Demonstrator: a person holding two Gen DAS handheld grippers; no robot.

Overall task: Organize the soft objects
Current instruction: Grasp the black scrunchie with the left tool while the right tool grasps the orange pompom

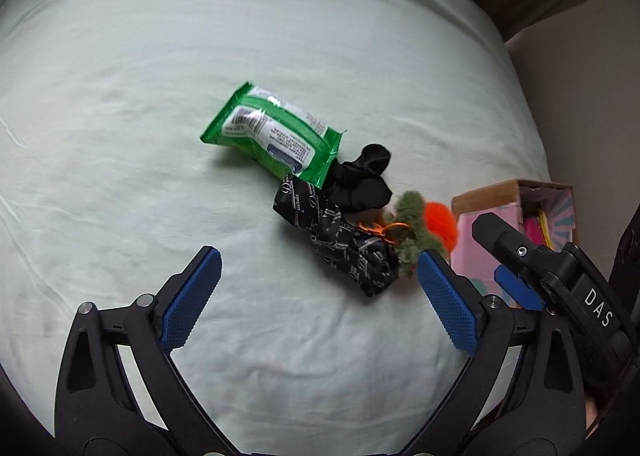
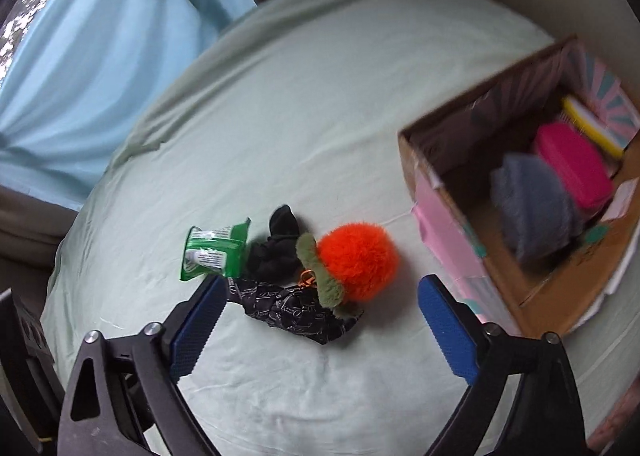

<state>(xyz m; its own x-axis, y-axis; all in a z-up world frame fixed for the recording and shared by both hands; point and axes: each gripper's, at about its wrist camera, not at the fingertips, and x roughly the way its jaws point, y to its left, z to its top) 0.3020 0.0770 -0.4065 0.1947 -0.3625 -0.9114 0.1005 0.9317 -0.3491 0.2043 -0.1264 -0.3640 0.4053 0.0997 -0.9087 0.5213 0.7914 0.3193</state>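
Note:
A small pile lies on the pale green sheet (image 1: 160, 136): a green wipes pack (image 1: 272, 132), a black scrunchie (image 1: 366, 176), a black patterned cloth (image 1: 340, 244) and an orange pom-pom with green fuzzy leaves (image 1: 438, 222). In the right wrist view the pom-pom (image 2: 356, 264) sits on the patterned cloth (image 2: 292, 312), next to the scrunchie (image 2: 278, 248) and wipes pack (image 2: 214, 252). My left gripper (image 1: 318, 266) is open and empty, just short of the pile. My right gripper (image 2: 320, 292) is open and empty, its fingers either side of the pile, above it. The right gripper also shows in the left wrist view (image 1: 532, 260).
An open cardboard box with pink sides (image 2: 448, 208) stands on the sheet right of the pile, holding a grey fuzzy item (image 2: 532, 204), a magenta case (image 2: 572, 168) and a yellow item (image 2: 592, 128). A light blue curtain (image 2: 100, 68) hangs beyond the bed.

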